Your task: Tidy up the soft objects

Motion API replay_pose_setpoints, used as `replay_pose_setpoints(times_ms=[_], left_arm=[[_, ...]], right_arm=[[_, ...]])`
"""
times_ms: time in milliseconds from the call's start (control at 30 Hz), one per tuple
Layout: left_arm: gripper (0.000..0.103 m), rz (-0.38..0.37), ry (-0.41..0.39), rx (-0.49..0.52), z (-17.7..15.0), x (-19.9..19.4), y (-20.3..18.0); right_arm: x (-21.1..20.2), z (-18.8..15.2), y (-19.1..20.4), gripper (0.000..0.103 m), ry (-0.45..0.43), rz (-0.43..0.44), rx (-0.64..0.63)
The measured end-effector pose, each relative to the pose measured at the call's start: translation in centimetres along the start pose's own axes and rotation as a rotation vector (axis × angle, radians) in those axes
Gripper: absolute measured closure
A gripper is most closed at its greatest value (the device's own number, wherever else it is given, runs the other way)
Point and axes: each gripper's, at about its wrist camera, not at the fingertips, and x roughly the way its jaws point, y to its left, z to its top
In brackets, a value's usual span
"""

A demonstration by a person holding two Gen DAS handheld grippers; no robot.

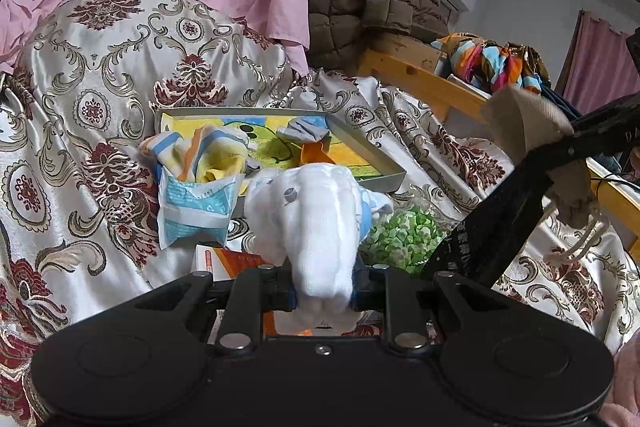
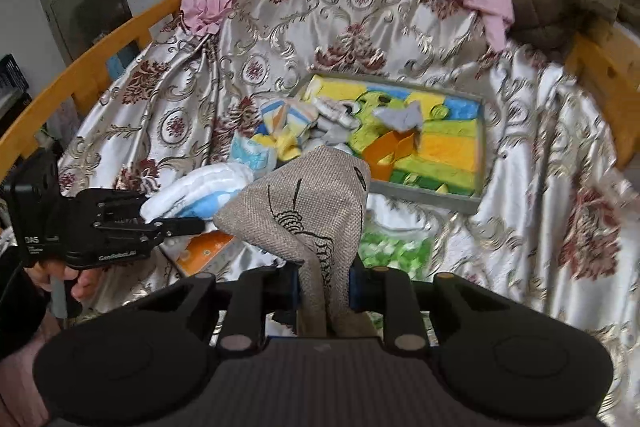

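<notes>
Pinching white cloth (image 1: 316, 227) between left gripper (image 1: 323, 293) fingers (image 1: 290, 293).

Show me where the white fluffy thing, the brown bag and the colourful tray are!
white fluffy thing (image 1: 316, 215), left wrist view, middle of its bunched cloth.
brown bag (image 2: 308, 211), right wrist view, its printed front.
colourful tray (image 2: 420, 195), right wrist view, its grey front wall.

Bed (image 2: 532, 155) under patterned satin cover; on it grey tray (image 2: 420, 195), green-dotted bag (image 2: 396, 247), orange box (image 2: 208, 251).
</notes>
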Motion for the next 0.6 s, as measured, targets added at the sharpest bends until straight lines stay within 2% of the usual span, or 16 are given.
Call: replay_pose_setpoints(times_ms=[100, 167, 300, 400, 600], left_arm=[[0.079, -0.001, -0.002, 0.000, 0.0, -0.1, 0.0], [0.079, -0.002, -0.003, 0.000, 0.1, -0.1, -0.1], [0.079, -0.004, -0.004, 0.003, 0.1, -0.1, -0.1], [0.079, -0.005, -0.006, 0.001, 0.1, -0.2, -0.1], [0.079, -0.005, -0.031, -0.012, 0.3, -0.4, 0.0]], right_arm=[[0.0, 0.2, 0.7, 0.081, 0.029, -0.029, -0.041], [-0.3, 0.3, 0.9, 0.081, 0.014, -0.038, -0.055], [-0.4, 0.7, 0.8, 0.081, 0.032, -0.024, -0.034], [0.1, 0.8, -0.1, 0.081, 0.071, 0.030, 0.044], [0.9, 1.9, -1.1, 0.081, 0.014, 0.040, 0.094]])
